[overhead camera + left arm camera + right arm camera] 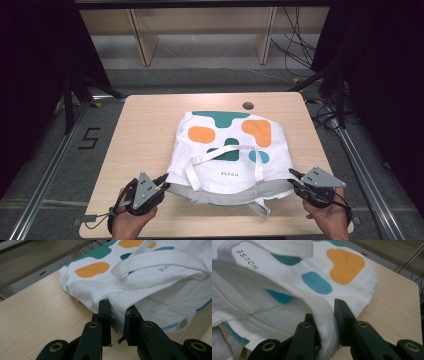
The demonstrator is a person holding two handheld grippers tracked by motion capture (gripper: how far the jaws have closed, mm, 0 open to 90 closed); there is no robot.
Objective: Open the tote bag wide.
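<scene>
Reading "HOUSE" on white tote bag (294,270), table marking "5" (89,138)

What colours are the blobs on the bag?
The white bag has orange, dark green and blue blobs, clearest in the high view.

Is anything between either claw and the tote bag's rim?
Nothing visible. The left claw is shut on the rim of the tote bag at one corner of its mouth, and the right claw is shut on the rim at the other corner.
</scene>
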